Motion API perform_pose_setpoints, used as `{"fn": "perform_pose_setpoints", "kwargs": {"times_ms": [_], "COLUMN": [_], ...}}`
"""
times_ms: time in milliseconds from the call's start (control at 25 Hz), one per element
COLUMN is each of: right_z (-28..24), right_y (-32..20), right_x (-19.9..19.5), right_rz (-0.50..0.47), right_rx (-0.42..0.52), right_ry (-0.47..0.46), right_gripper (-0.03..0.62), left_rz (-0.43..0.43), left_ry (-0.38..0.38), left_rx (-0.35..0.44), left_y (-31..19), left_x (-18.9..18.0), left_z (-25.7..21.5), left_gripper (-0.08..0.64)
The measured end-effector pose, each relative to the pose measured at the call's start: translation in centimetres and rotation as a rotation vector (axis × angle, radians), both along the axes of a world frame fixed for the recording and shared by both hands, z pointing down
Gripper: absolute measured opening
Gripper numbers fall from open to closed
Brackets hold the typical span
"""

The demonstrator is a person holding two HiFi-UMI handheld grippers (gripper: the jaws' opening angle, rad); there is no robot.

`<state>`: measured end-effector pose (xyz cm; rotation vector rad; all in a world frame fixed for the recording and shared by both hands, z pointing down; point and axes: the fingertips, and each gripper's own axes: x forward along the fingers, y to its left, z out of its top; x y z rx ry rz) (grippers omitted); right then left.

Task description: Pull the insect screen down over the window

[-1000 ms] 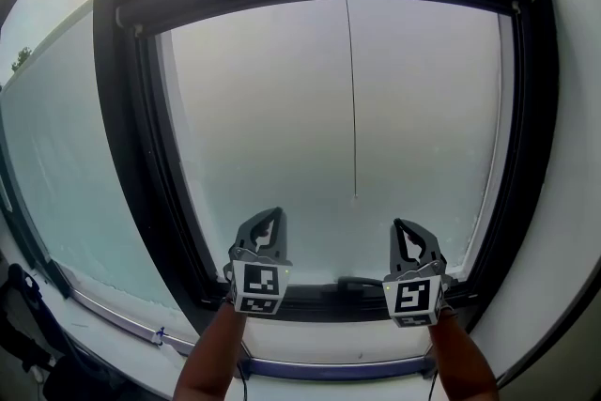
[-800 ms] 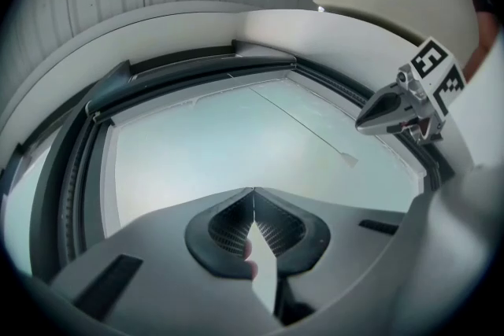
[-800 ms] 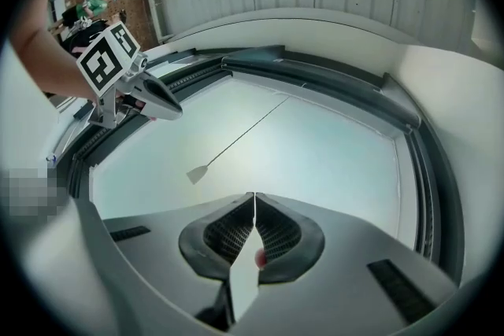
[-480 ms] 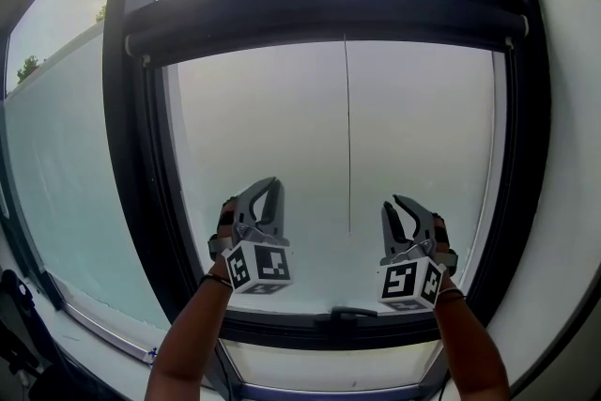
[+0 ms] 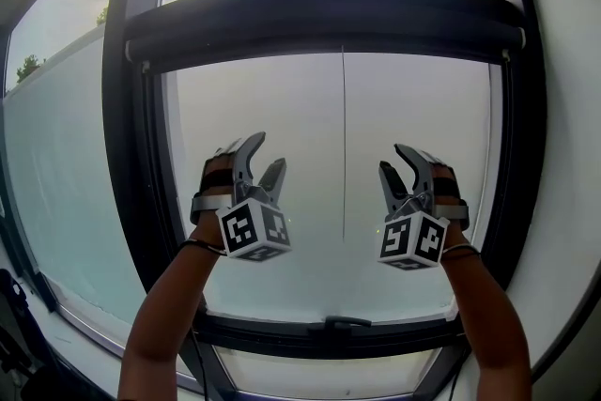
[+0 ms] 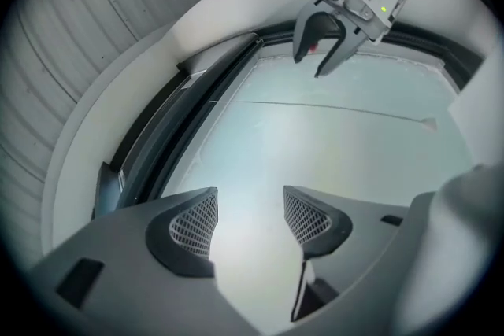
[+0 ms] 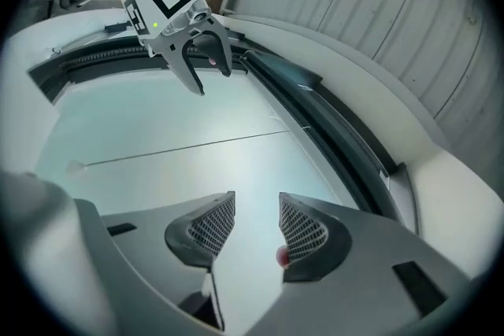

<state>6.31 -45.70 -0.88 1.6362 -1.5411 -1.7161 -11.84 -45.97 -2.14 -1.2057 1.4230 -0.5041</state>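
The grey two-jaw left gripper [image 5: 268, 152] and matching right gripper [image 5: 392, 157] are hovering released, jaws having just been opening, nothing between either pair. Between them the thin dark pull cord [image 5: 343, 155] is dangling against the pale window glass [image 5: 263, 99]; one gripper should be pinching its lower end and drawing straight down. Beyond, the insect screen is apparently sitting rolled inside the long black housing [image 5: 329, 9] across the window top.
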Motion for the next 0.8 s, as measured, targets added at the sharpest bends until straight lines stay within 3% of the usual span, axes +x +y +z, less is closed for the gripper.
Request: {"fn": "perform_pose_setpoints", "kwargs": {"times_ms": [200, 520, 680, 800], "right_z": [-5.2, -11.7, -14.7, -16.5], "right_y": [-0.2, -1.2, -1.5, -1.8], "right_x": [1.0, 2.5, 4.0, 4.8], "right_rz": [0.082, 0.283, 0.356, 0.397], "right_rx": [0.104, 0.182, 0.193, 0.185], "right_ry": [0.071, 0.203, 0.203, 0.195], "right_gripper": [0.178, 0.243, 0.253, 0.253], "left_rz": [-0.165, -0.309, -0.389, -0.401], "left_ry": [-0.087, -0.094, -0.111, -0.106], "left_rx": [0.073, 0.155, 0.192, 0.16], "left_y": [-0.3, -0.3, -1.0, -1.7], "left_x": [-2.0, -4.4, -5.1, -5.6], "left_z": [-4.6, -11.8, -13.9, -14.4], "left_gripper": [0.262, 0.276, 0.278, 0.278]}}
